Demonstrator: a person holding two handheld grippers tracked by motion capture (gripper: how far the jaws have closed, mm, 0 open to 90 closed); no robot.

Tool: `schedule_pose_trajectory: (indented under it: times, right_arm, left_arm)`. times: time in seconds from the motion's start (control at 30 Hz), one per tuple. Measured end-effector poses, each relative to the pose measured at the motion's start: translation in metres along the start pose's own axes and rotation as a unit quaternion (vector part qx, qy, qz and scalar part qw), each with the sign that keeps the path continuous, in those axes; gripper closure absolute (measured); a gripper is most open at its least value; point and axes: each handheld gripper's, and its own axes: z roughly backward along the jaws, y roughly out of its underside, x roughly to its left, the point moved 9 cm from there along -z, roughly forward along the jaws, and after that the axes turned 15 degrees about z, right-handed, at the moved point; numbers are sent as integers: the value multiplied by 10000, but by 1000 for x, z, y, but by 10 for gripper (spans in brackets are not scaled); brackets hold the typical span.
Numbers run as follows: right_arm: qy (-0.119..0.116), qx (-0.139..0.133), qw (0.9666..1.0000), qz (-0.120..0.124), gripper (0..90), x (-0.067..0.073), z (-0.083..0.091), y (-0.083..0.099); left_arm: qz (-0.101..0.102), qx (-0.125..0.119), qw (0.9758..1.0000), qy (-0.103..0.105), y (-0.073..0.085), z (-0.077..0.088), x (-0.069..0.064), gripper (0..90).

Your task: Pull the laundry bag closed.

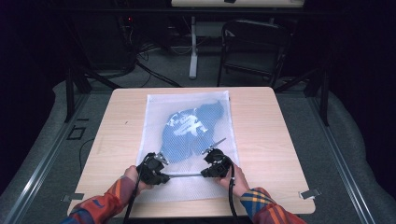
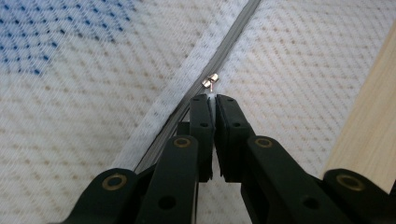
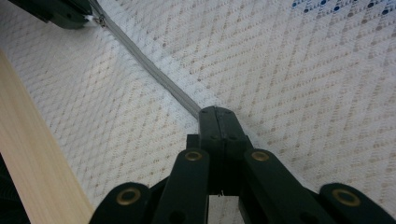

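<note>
A white mesh bag [image 1: 154, 107] lies flat on the wooden table [image 1: 261, 126], and a blue garment [image 1: 189, 128] shows through it. Its grey zipper [image 1: 184, 175] runs across the near end. My left gripper [image 1: 164, 177] sits at the zipper's left end. In the left gripper view the gripper [image 2: 212, 99] is shut on the small white pull tab, just behind the metal slider [image 2: 210, 81]. At the zipper's right end, my right gripper [image 1: 205, 173] is shut on the zipper band [image 3: 149, 67], its tips [image 3: 218, 112] pinched together over it.
A black chair [image 1: 254, 46] and a desk leg [image 1: 193, 46] stand beyond the table's far edge, with cables on the floor. Metal clips [image 1: 309, 193] sit at the table's near corners. Bare wood [image 3: 32, 154] borders the bag on the near side.
</note>
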Motion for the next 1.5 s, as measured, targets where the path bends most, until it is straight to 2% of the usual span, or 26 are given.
schedule_pose_trajectory:
  times: [0.17,0.47,0.8,0.97,1.43,1.5]
  right_arm:
    - [-2,5,10000,5,900,0,0,0]
    - [-4,9,10000,15,900,0,0,0]
    - [1,9,10000,43,900,0,0,0]
    - [3,10,10000,42,900,0,0,0]
    - [3,10,10000,41,900,-1,0,0]
    - [2,9,10000,37,900,-1,0,0]
  left_arm:
    - [-7,-3,10000,4,1,2,3,864]
    - [186,-55,9998,75,7,10,11,864]
    - [205,-50,9997,92,10,15,15,864]
    - [288,-87,9995,131,14,18,18,863]
    - [426,-90,9990,69,23,27,28,863]
    - [387,-92,9992,35,24,27,30,863]
